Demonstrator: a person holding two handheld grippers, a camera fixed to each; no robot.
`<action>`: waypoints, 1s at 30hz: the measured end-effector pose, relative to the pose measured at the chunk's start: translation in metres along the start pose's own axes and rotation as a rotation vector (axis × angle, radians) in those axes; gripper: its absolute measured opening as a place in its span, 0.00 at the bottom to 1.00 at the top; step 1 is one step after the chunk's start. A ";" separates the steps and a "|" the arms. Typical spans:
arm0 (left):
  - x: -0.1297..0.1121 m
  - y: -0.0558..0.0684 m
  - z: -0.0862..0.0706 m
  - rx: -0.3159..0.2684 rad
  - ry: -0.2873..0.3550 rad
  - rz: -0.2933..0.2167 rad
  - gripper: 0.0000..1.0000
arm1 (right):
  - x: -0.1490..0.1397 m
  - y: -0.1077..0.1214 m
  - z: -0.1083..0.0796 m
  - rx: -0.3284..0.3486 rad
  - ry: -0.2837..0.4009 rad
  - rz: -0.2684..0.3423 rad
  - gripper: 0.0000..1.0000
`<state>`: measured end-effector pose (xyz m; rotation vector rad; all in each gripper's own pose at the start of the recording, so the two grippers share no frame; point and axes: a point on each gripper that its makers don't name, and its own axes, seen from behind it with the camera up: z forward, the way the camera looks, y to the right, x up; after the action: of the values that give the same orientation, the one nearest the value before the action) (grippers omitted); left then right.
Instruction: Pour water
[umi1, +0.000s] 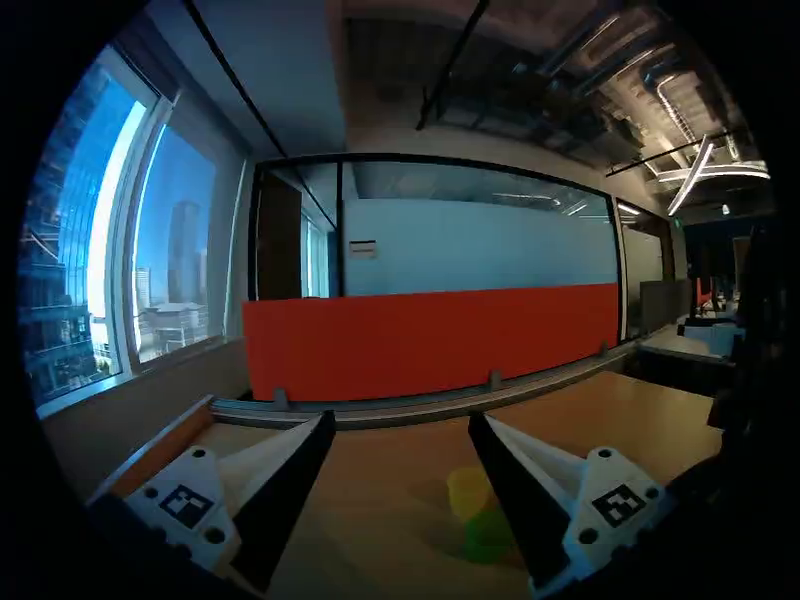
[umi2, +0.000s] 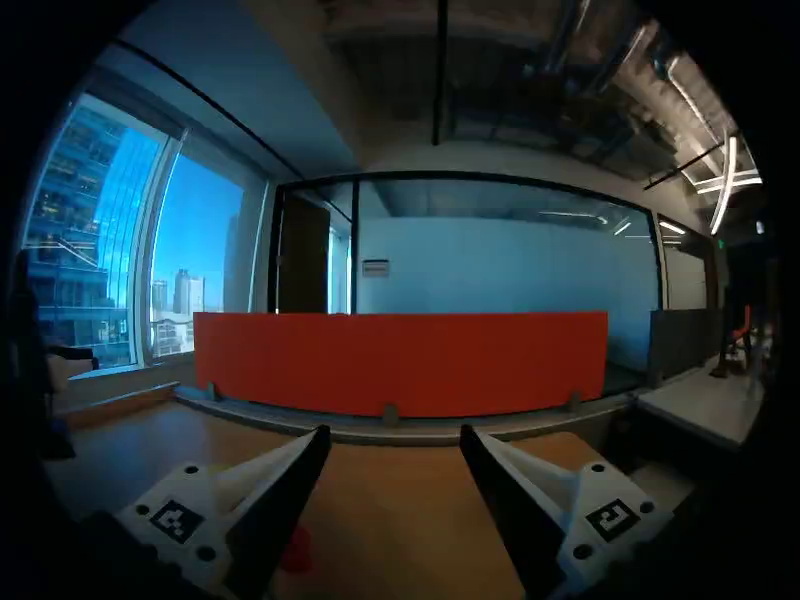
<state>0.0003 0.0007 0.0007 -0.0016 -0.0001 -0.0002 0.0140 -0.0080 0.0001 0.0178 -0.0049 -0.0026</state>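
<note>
Your left claw (umi1: 400, 417) and right claw (umi2: 394, 430) both gape, empty; blurry yellow-green cup (umi1: 470, 505) sits around five o'clock on the tabletop (umi1: 380, 495), probably light, tippy plastic, so take it mid-wall.

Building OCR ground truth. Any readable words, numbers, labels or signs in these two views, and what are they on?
No legible text.
Small sign on the glass wall: too blurred to read.
Square markers on the left gripper and right gripper: patterns, not text.
</note>
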 end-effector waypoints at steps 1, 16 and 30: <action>0.002 0.005 0.005 -0.011 0.000 -0.002 0.99 | 0.000 -0.001 0.000 0.006 -0.002 0.000 1.00; -0.011 0.045 0.033 -0.198 -0.070 0.032 0.99 | -0.006 -0.050 -0.004 0.269 -0.069 -0.032 1.00; -0.028 0.066 0.040 -0.363 -0.123 0.030 0.99 | -0.006 -0.104 -0.019 0.521 -0.124 -0.057 1.00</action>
<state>-0.0279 0.0667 0.0410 -0.3645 -0.1232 0.0300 0.0080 -0.1111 -0.0212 0.5384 -0.1295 -0.0596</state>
